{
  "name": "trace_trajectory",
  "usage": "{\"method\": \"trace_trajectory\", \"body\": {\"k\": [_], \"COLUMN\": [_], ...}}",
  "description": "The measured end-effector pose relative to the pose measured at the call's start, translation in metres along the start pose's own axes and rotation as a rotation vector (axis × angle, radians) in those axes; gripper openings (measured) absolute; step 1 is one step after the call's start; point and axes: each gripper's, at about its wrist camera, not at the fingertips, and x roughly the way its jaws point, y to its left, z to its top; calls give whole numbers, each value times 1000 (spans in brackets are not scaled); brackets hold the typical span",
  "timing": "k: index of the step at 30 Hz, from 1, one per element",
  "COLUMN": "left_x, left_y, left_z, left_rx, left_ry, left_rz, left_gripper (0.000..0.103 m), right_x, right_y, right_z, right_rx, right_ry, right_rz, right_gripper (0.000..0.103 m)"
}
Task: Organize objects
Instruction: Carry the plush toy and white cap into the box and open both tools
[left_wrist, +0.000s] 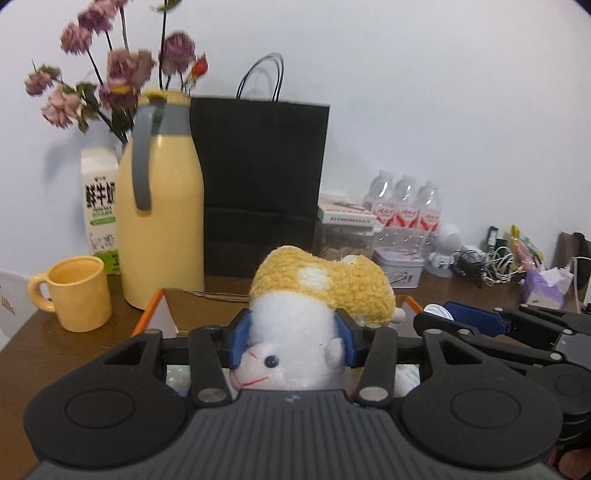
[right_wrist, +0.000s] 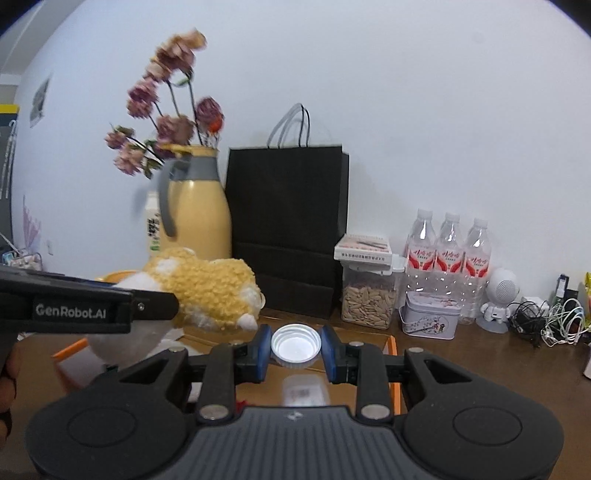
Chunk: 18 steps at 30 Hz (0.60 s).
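Left tongs (left_wrist: 293, 341) clamped on the plush toy (left_wrist: 314, 317), squeezing its white body between the blue pads. Right tongs (right_wrist: 295, 349) grip a white cap (right_wrist: 295, 346); both hover above the orange-rimmed box (left_wrist: 147, 314) on the tabletop (left_wrist: 55, 339).

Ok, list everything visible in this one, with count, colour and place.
plush toy: 1, yellow and white, in the left gripper's jaws
cap: 1, white, in the right gripper's jaws
box: 1, orange-edged, below both grippers
mug: 1, yellow, table left
jug: 1, yellow with grey handle, behind mug
milk carton: 1, white and green, left of jug
flowers: several, dried pink, behind jug
paper bag: 1, black, against wall
water bottles: 3, clear, red labels, right
seed jar: 1, clear
tin: 1, pale
cables: tangle, far right
left gripper: black, blue pads
right gripper: same
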Motion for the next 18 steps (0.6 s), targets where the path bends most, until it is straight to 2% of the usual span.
{"method": "trace_trajectory", "body": {"k": [9,15,16,17,18], "left_x": [67,78,77,75,73], "left_y": [-5,-3,-2,0,1], "left_z": [-1,-7,-7,-6,-5], "left_rx": [-21,-21,-23,-28,-35], "left_ry": [122,143,137,127,113], "left_rz": [45,38,43,48,51], "left_gripper": [49,53,55,67,78], "right_x": [74,80,81,80,79], "right_y": [-25,-38,-39,-39,-40], "right_z": [-3,-6,-6,-5,-5], "right_rx": [42,93,101,105,106], "right_ry": [118,136,139,138,138], "right_rz": [-29,-15,-12,-8,-6], "right_gripper": [27,28,28,31,41]}}
